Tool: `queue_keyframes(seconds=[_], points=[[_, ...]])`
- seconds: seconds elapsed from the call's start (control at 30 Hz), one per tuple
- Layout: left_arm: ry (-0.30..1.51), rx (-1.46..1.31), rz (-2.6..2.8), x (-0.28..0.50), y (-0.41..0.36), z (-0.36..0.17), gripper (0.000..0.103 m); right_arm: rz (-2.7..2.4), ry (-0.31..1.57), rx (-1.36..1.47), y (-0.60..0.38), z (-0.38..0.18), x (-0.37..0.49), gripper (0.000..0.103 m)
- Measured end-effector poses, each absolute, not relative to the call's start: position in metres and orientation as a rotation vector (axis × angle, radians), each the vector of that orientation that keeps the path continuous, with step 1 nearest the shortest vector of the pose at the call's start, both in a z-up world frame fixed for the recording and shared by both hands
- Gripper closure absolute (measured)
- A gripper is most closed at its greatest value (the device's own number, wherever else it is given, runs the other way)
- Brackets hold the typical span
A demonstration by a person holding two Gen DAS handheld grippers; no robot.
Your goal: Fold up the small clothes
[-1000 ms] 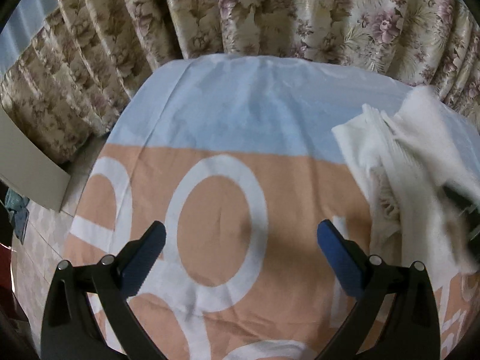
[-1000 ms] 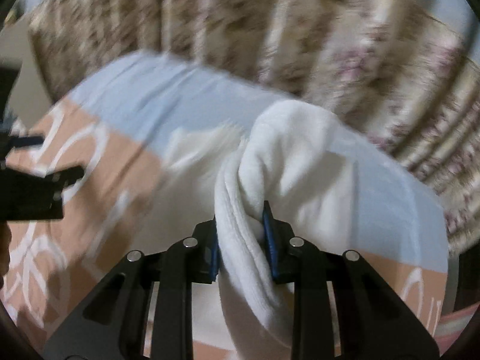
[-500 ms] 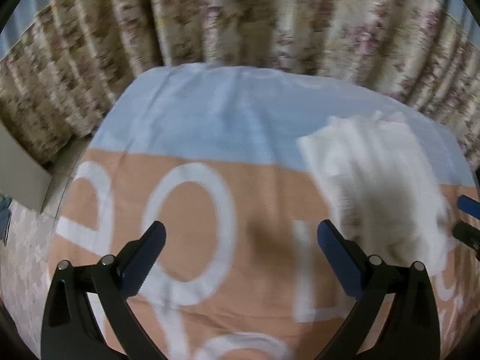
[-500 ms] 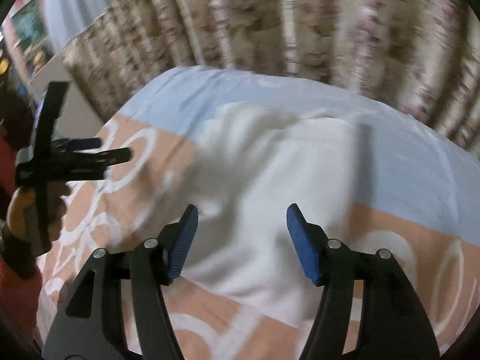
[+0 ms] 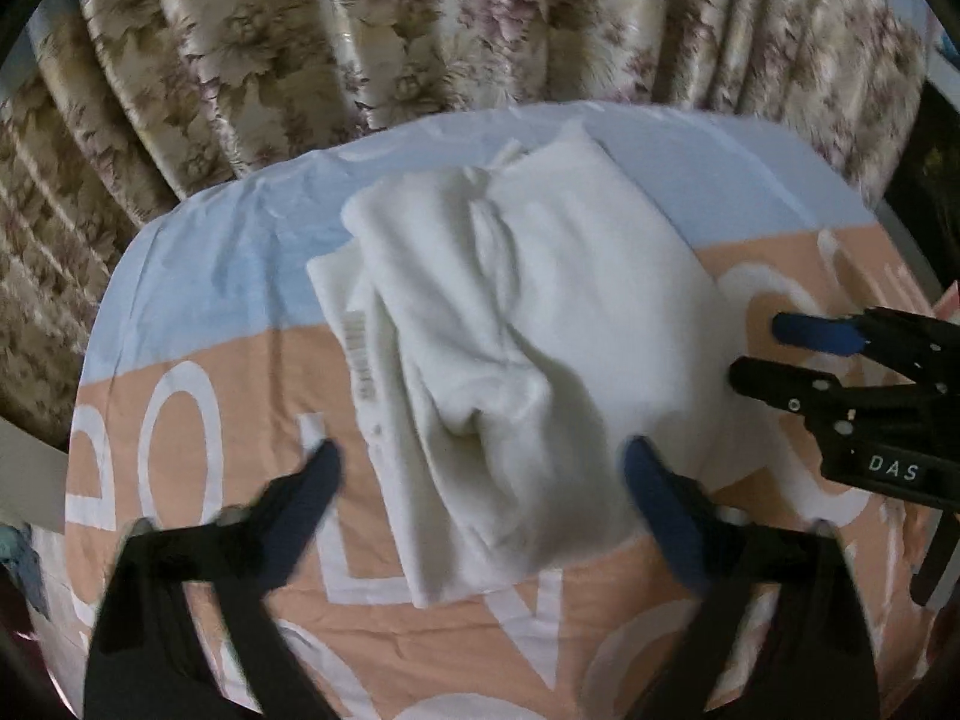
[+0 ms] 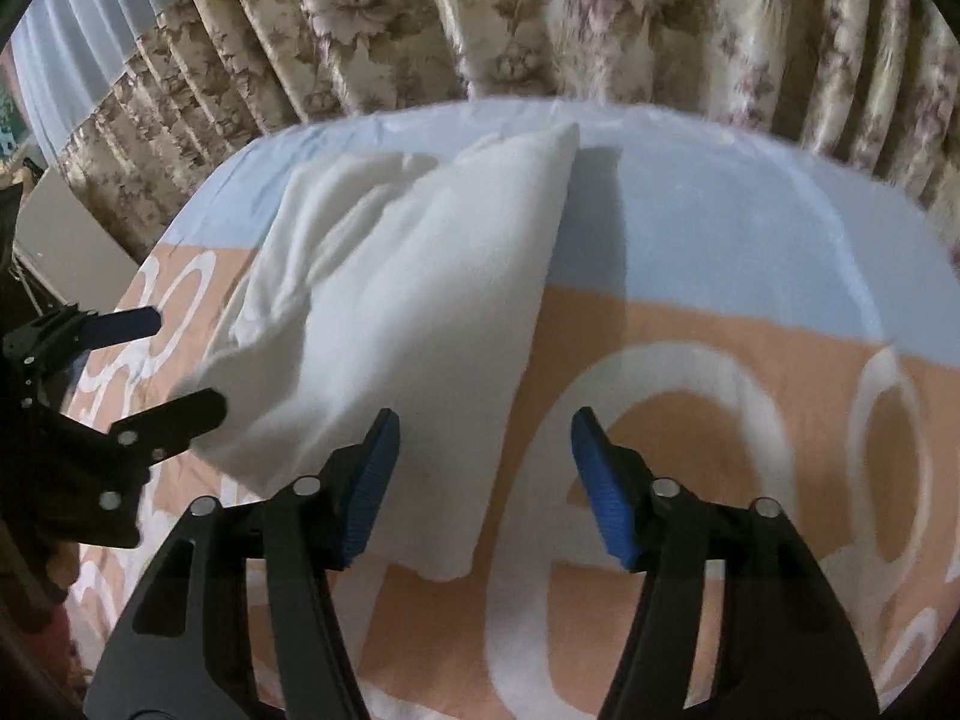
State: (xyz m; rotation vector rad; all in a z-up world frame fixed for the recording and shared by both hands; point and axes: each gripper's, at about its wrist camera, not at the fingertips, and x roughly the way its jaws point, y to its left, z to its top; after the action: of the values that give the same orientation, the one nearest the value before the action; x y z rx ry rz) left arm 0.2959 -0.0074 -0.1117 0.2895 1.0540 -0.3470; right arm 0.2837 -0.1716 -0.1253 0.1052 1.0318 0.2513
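A white folded garment lies crumpled on the orange and blue cloth in the middle of the left wrist view. It shows left of centre in the right wrist view. My left gripper is open and empty, just in front of the garment's near edge. My right gripper is open and empty, with its left finger over the garment's near right corner. The right gripper also shows at the right of the left wrist view, beside the garment. The left gripper shows at the left of the right wrist view.
The cloth is orange with large white letters and a pale blue far band. Floral curtains hang close behind the far edge. A pale board stands at the left.
My right gripper has let go of the white garment and opened. The garment now lies on the cloth. My left gripper has swung right until it faces the garment.
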Motion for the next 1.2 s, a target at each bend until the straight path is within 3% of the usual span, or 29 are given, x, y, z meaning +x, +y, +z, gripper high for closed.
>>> queue_keyframes(seconds=[0.13, 0.23, 0.3, 0.7, 0.8, 0.87, 0.9, 0.93, 1.03, 1.13, 1.2], points=[[1.118, 0.243, -0.381, 0.302, -0.002, -0.129, 0.072, 0.293, 1.054, 0.124, -0.164, -0.141, 0.285, 0.076], [1.149, 0.144, -0.388, 0.308, 0.014, -0.134, 0.087, 0.316, 1.042, 0.115, -0.159, -0.141, 0.285, 0.088], [1.145, 0.091, -0.407, 0.306, 0.024, -0.129, 0.091, 0.328, 1.039, 0.094, -0.156, -0.139, 0.286, 0.089], [1.172, 0.033, -0.388, 0.275, 0.051, -0.142, 0.093, 0.353, 1.072, -0.075, -0.144, -0.147, 0.274, 0.091], [1.154, 0.07, -0.369, 0.274, 0.045, -0.135, 0.086, 0.351, 1.072, -0.113, -0.138, -0.146, 0.275, 0.087], [1.138, 0.09, -0.352, 0.274, 0.045, -0.128, 0.072, 0.356, 1.063, -0.102, -0.142, -0.138, 0.274, 0.085], [1.119, 0.105, -0.325, 0.274, 0.046, -0.122, 0.049, 0.358, 1.056, -0.087, -0.144, -0.134, 0.273, 0.081], [1.106, 0.113, -0.313, 0.275, 0.048, -0.119, 0.034, 0.35, 1.038, -0.058, -0.148, -0.127, 0.272, 0.072], [1.054, 0.131, -0.277, 0.277, 0.051, -0.101, 0.023, 0.324, 0.985, -0.005, -0.16, -0.112, 0.273, 0.062], [1.011, 0.175, -0.253, 0.282, 0.047, -0.093, 0.01, 0.276, 0.921, 0.032, -0.166, -0.105, 0.275, 0.028], [0.998, 0.214, -0.236, 0.287, 0.043, -0.093, 0.01, 0.239, 0.901, 0.055, -0.168, -0.106, 0.278, 0.017]])
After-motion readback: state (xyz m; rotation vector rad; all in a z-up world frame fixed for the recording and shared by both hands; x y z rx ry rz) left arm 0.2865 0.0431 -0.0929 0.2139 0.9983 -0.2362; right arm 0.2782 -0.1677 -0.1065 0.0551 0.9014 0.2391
